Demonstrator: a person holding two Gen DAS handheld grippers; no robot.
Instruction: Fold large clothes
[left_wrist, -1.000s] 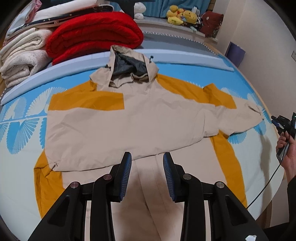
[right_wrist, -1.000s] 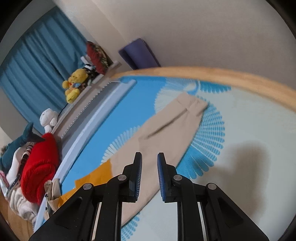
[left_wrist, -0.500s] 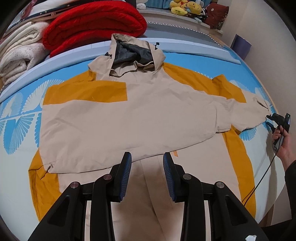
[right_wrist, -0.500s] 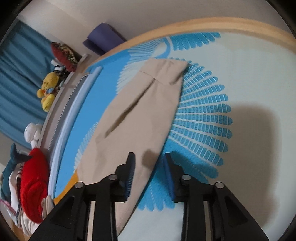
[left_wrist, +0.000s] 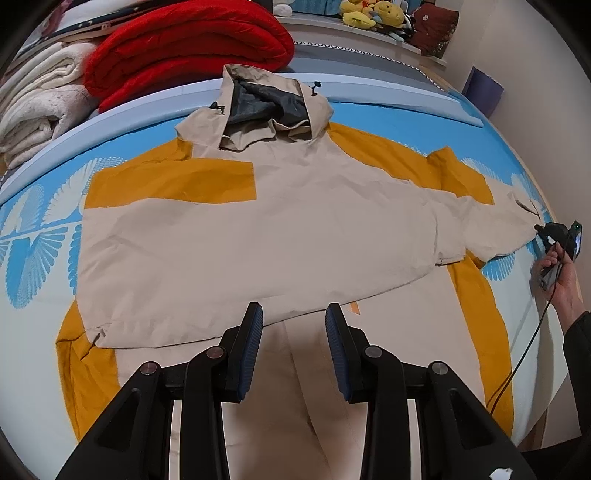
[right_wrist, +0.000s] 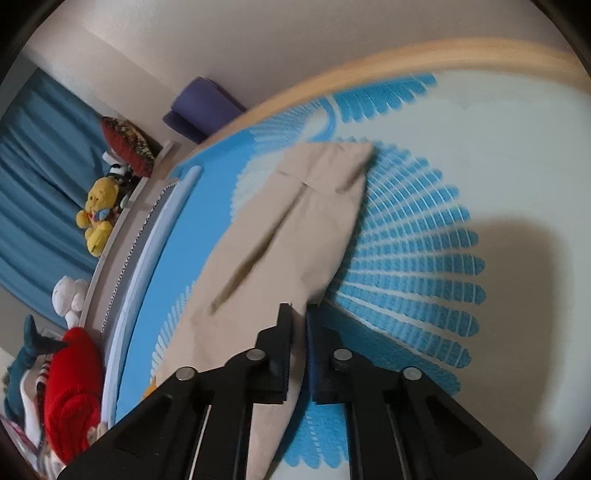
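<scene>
Jacket (left_wrist: 258, 236) lies spread face-down on the bed (left_wrist: 33, 266), one sleeve already folded across the back. Right gripper (right_wrist: 298, 314), parted half a second ago, has now closed on the edge of the other sleeve (right_wrist: 295, 221). Left gripper (left_wrist: 293, 325) hovers open above the hem. Second sleeve fold can begin.

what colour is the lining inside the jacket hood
Dark grey lining, set against the beige hood; the left wrist view shows it best.
</scene>
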